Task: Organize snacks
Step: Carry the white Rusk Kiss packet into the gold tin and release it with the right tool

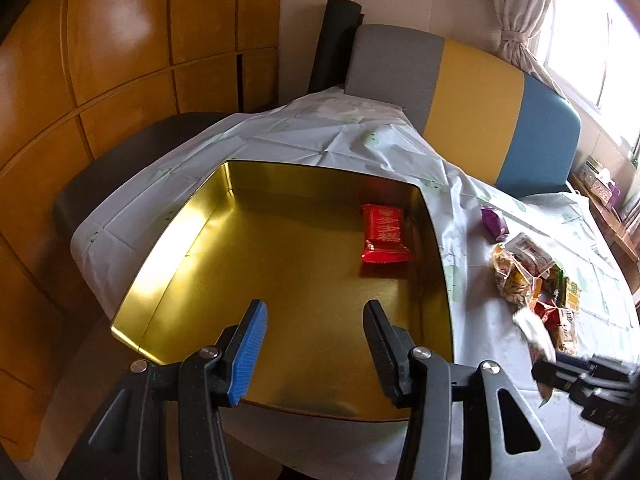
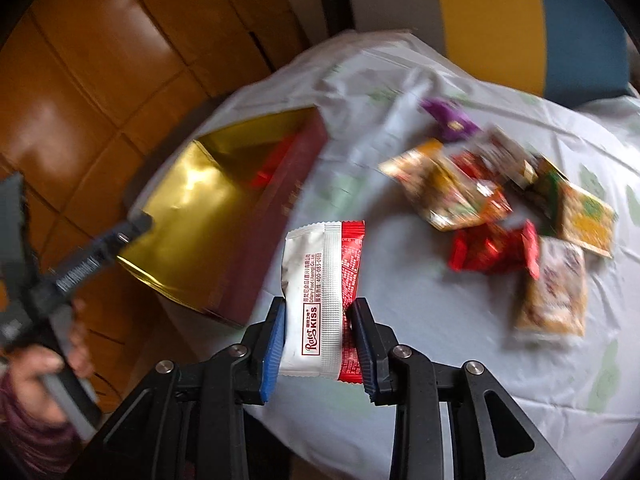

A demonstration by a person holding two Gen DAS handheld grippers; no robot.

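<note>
My right tool (image 2: 318,322) is clamped on a white and red snack packet (image 2: 322,292), and I hold it up over the bench (image 2: 440,360). I grip it only near its bottom end, so it could slip out or flop over and fall on the cloth, not into the gold tin (image 1: 280,272). In my right view the tin sits at about ten o'clock from the packet, just beside it. Its dark red wall (image 2: 272,216) stands between them, so if I carry the packet too low it could bump that wall and push the tin. My left tool (image 1: 314,346) is apart with nothing in it, and it hangs over the near side of the tin. My two tools could knock together there if I am not careful. One red packet (image 1: 384,236) lies in the tin already, toward one o'clock in my left view. A heap of other snacks (image 2: 500,208) waits on the bench at two o'clock from my right tool, with a purple packet (image 2: 448,120) behind it.
</note>
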